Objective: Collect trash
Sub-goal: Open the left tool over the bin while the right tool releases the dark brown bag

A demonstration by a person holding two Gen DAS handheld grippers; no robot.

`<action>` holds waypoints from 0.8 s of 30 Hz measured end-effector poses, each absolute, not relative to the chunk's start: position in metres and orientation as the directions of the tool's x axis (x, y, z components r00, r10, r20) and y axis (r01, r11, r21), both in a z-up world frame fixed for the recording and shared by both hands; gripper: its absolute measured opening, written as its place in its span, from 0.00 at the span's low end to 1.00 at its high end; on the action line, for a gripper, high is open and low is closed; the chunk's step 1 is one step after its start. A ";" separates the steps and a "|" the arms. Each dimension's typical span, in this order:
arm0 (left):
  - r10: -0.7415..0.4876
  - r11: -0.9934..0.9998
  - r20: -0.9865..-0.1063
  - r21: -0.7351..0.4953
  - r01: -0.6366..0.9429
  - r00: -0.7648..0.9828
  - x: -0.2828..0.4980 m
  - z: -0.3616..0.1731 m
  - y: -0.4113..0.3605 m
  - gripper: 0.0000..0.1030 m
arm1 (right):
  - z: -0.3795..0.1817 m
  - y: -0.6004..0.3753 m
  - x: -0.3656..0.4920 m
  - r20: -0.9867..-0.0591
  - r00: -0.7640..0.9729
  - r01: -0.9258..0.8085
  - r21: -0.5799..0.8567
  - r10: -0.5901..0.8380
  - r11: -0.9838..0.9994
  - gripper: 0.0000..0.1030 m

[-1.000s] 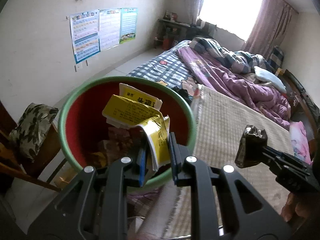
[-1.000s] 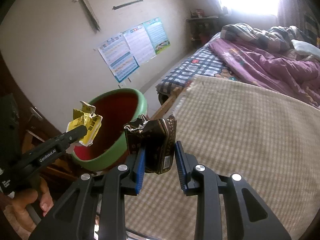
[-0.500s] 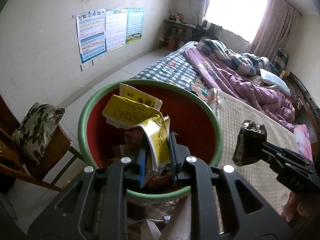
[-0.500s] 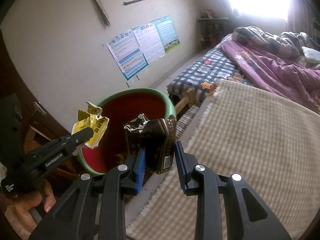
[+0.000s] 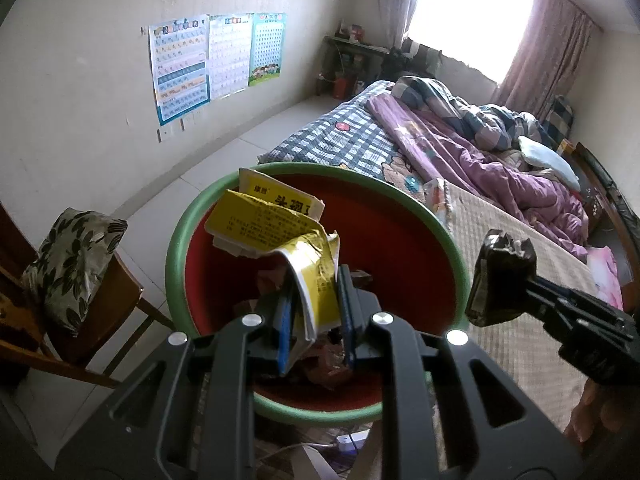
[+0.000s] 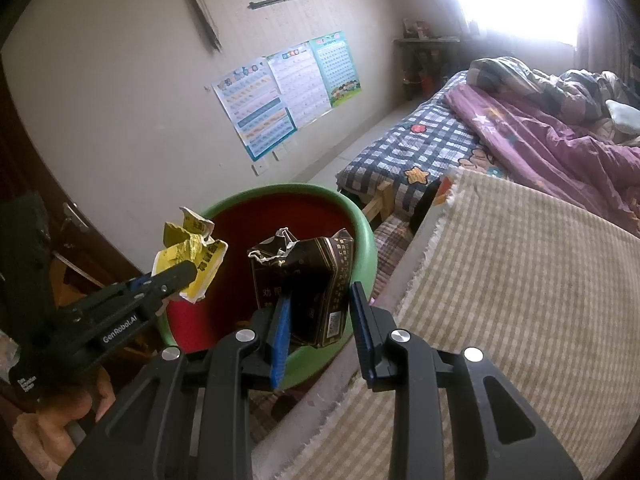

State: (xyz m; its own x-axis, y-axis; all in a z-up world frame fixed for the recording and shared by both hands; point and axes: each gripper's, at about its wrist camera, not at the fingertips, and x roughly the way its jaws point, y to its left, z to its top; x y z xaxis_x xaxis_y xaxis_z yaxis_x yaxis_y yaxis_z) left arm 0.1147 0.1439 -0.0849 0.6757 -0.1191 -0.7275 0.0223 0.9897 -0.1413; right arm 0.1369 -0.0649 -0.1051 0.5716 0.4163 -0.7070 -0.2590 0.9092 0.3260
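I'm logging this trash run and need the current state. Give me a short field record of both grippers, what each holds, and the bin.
left gripper: shut on yellow wrapper, over the bin's opening
right gripper: jaws parted, dark carton between them, by the bin's rim
bin: green rim, red inside, some trash already in it
bin position: beside the bed

The left wrist view looks forward along its own fingers from close above the green-rimmed bin, facing across the bed toward the bright window, with the posters on the wall to its left. The right wrist view sits just to the right, over the striped mat, and faces more toward the poster wall, the bin close ahead. Both share bin, posters, bed and window, and each catches the other gripper at its edge
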 end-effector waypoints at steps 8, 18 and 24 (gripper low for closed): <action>-0.124 0.989 -0.736 -0.146 0.023 0.665 0.123 -0.092 0.146 0.19 | -0.103 -0.045 0.146 -0.705 0.568 -0.279 0.319 0.424 0.906 0.27; -0.098 0.991 -0.741 -0.135 -0.005 0.664 0.131 -0.098 0.153 0.38 | -0.103 -0.033 0.154 -0.707 0.560 -0.285 0.326 0.432 0.901 0.38; -0.066 0.992 -0.724 -0.121 -0.032 0.687 0.129 -0.093 0.155 0.57 | -0.102 -0.036 0.154 -0.703 0.569 -0.275 0.325 0.426 0.905 0.45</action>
